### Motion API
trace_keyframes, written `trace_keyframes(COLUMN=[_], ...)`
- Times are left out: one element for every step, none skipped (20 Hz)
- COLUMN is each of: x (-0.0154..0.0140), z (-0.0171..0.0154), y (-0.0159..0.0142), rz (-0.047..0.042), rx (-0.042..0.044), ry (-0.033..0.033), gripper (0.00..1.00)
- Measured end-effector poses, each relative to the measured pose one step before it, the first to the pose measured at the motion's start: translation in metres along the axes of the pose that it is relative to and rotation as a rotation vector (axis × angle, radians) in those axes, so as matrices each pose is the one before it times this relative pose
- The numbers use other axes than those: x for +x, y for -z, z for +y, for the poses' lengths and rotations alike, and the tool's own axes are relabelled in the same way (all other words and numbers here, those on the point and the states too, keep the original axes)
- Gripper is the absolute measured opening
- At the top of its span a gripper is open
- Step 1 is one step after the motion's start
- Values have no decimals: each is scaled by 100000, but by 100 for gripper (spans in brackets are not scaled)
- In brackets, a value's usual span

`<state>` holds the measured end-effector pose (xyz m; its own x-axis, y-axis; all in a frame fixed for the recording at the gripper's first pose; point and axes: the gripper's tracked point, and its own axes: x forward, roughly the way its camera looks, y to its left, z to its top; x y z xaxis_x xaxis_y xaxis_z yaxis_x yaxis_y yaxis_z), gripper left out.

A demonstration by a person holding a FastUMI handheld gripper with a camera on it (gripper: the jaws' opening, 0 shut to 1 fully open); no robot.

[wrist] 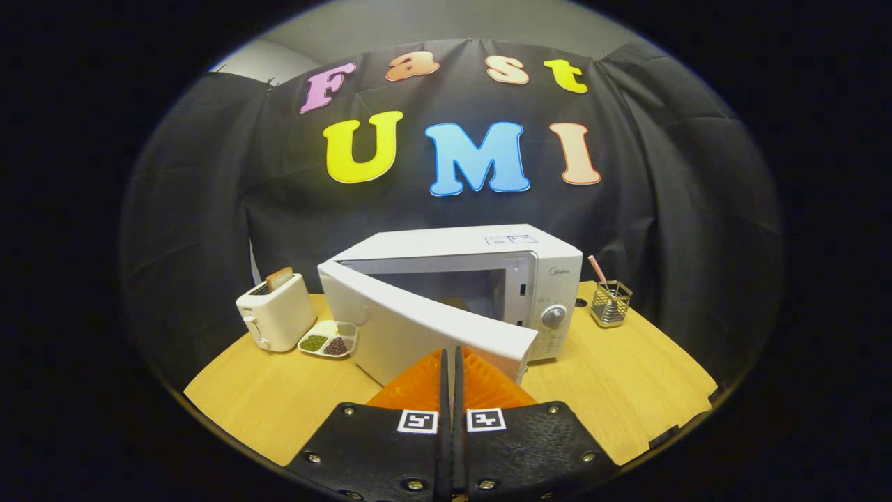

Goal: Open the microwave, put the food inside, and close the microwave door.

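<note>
While the microwave (481,279) sits on the wooden table (627,390) with its door (418,331) swung partway open toward the camera, the gripper (451,362) is right at the door's outer face, near its free edge. Gripper view: the two fingers lie pressed together with only a thin slit between them, nothing held; jaws closed and empty. Fingertips reach up to the lower edge of the door; whether they touch it cannot be told.

Door hinged on the left side of the oven, free edge angled out to the right, just in front of the control panel. Panel carries a round knob (553,316). Cavity behind the door is partly visible; something small and yellowish shows low inside, too unclear to identify.

Left of the microwave: a divided tray of food (327,339), holding green and dark portions, resting on the table just beside the door's hinged end. Further left, touching nothing, a white toaster (275,312) with a slice of bread (279,277) standing in its slot.

Right of the microwave, apart from it: a wire holder (610,304) with a striped stick upright in it
</note>
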<state>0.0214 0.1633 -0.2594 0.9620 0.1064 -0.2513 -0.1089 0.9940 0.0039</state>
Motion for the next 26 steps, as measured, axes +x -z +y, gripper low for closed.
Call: trace_keyframes(x=[666,628,747,770,778,796,761,758,692,653,838,942,728,906,672,754,724,834,699,736,2,168,362,1061,52,-230], z=[-932,-621,-551,-550,-545,-428,-331,-325,-282,-266,-281,-261,-192,-114,-159,-132,-84,-55,-44,-10,102,-14,-140,-205,118,47], y=[-383,-174,-256,-351,-315,-264,-357,-197,-271,-167,-302,-284,-224,-269,-216,-234,-167,-163,-318,-52,-109,74,-223,-138,474,-443], rz=[-334,65,241,328,302,148,29,141,-95,-200,-377,-351,41,-48,177,-58,-176,-161,-586,406,-570,-653,-1037,730,224,1279], rx=[623,522,667,625,60,-323,103,561,554,-35,-389,-654,-567,-182,104,184,63,131,29,28,1009,-1194,-1431,1840,7411,690], ry=[1908,1422,663,821,1174,1029,494,405,284,494,297,492,242,314,241,255,176,214,172,252,441,273,-323,158,-555,-540], gripper=[1,1,1,1,1,1,1,1,1,1,1,1,1,1,1,1,1,1,1,1,1,1,2,2,1,8])
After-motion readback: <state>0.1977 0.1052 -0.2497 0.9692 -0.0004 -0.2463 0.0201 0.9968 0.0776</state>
